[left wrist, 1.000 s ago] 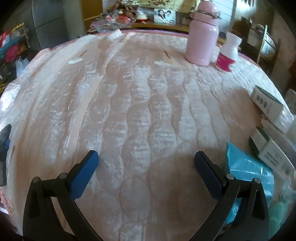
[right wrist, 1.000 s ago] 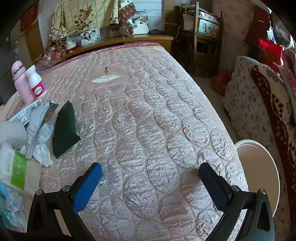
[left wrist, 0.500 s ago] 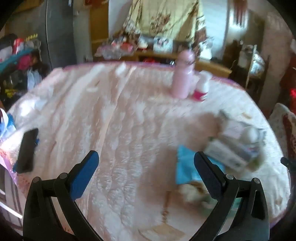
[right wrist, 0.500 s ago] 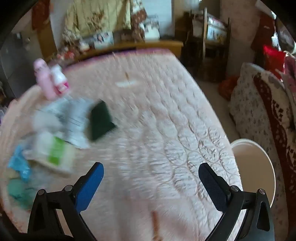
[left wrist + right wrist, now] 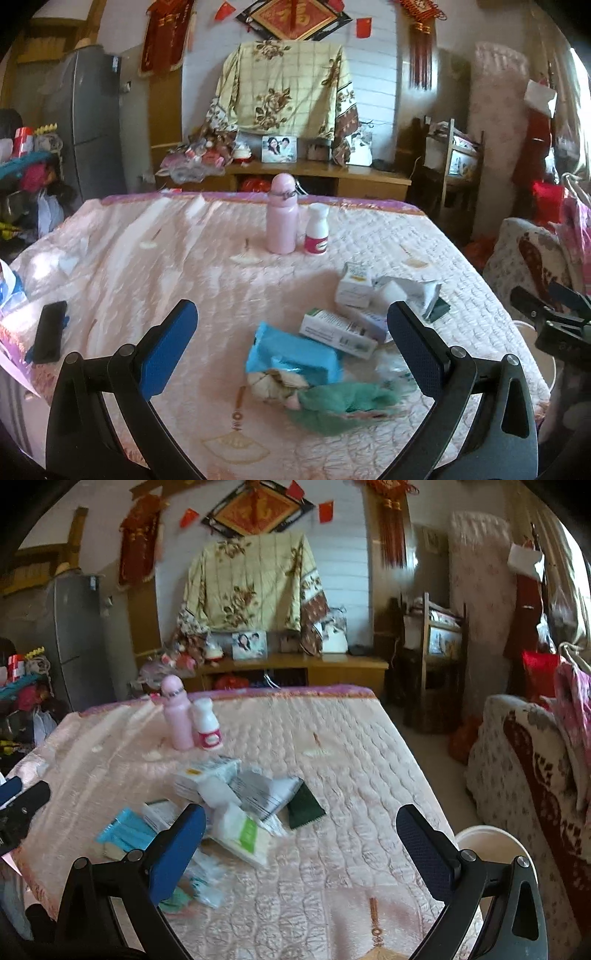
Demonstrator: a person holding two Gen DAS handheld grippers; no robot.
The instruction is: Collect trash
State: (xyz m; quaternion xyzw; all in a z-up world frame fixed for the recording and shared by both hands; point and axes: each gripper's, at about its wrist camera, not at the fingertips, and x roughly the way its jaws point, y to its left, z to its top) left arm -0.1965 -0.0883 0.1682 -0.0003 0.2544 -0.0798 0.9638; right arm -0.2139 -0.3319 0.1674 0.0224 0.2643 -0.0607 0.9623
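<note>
Bed with a pink quilted satin cover fills the middle of both views; scalloped stitching, fan motifs embroidered here and there.

White round bin stands on the floor at the bed's right side, near its front corner, seen past the right gripper's finger. Rim only is visible; contents cannot be told.

Trash lies in a loose heap on the right-front part of the bed, pieces touching or overlapping:
- green crumpled cloth-like wad, nearest the front edge, with a pale crumpled scrap at its left end
- blue plastic pouch, flat, just behind the wad
- long white carton with green end, lying on its side, touching the pouch
- small white box, upright, behind the carton
- white pack with green stripe, slightly blurred
- crumpled printed paper, grey text, beside a dark green sachet with a serrated edge.

Pink bottle and white bottle with pink label stand upright side by side, well behind the heap. Black phone lies flat near the bed's left edge.

Left gripper: jaws spread wide, holding nothing, above the heap. Right gripper: jaws spread wide, holding nothing, above the bare cover to the right of the heap.
</note>
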